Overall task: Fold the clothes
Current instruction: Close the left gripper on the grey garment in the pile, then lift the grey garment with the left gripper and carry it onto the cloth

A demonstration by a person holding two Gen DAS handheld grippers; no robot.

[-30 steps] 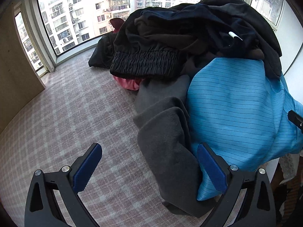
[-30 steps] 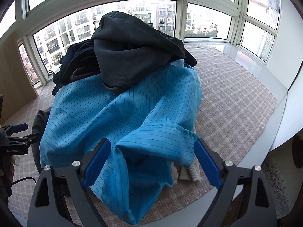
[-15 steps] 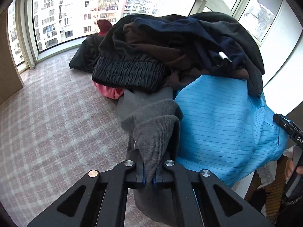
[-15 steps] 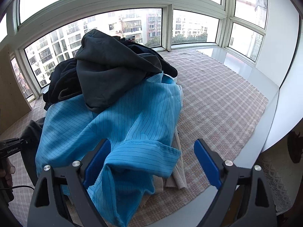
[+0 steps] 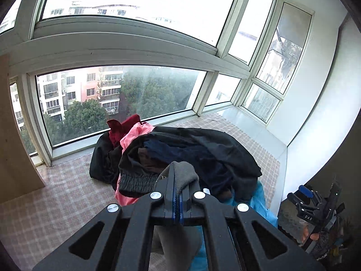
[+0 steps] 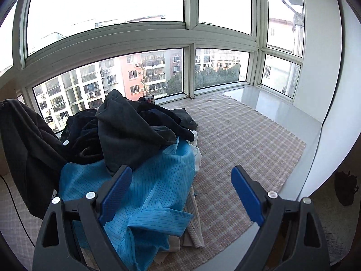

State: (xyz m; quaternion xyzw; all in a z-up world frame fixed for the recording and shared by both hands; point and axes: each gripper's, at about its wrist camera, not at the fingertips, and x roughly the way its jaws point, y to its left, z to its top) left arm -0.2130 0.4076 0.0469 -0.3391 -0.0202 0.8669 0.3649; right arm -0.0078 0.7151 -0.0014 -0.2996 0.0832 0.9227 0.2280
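My left gripper (image 5: 177,199) is shut on a grey knit garment (image 5: 183,175), lifted above the clothes pile (image 5: 191,153); its fabric hangs below the fingers. The pile holds black, navy, pink and red clothes. In the right wrist view the grey garment (image 6: 24,149) hangs at the far left. A blue striped garment (image 6: 149,194) lies at the front of the pile under a dark grey one (image 6: 128,140). My right gripper (image 6: 180,194) is open, held above the blue garment's right edge, with nothing between its fingers.
A checked mat (image 6: 243,140) covers the window platform; bare mat lies right of the pile. Windows (image 6: 158,72) close the back and a white wall (image 6: 334,90) the right. My right gripper (image 5: 315,205) shows at the left wrist view's lower right, beyond the platform edge.
The left gripper closed on the grey garment and rose with it, pulling it off the pile. The right gripper drew back and upward, staying open.
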